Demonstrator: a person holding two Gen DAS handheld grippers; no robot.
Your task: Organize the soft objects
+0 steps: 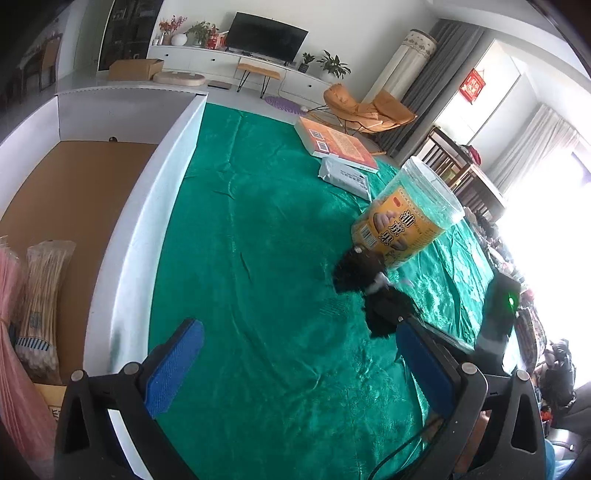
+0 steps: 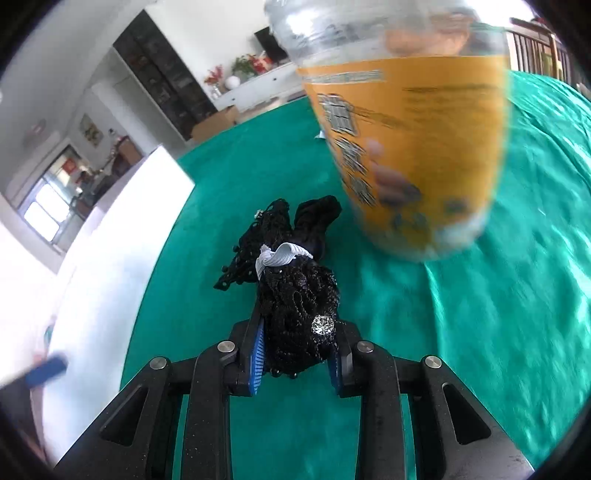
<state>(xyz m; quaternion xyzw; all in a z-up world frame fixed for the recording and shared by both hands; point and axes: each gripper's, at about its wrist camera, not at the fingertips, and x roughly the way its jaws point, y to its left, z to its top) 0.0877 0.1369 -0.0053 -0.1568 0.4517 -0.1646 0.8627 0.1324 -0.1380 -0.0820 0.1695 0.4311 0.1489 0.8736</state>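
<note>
White walls; TV [image 1: 266, 36] on white cabinet [image 1: 207, 61]; orange chair [image 1: 364, 109]; grey curtain [image 1: 428, 85]; bright window [image 1: 546, 221] right.

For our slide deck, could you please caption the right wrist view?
Right gripper clamps black lace bundle beside yellow-labelled jar on green cloth.

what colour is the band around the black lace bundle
Light grey band, around the black lace bundle; clearest in the right wrist view.

Both wrist views low, close; share green cloth [image 1: 266, 229].
</note>
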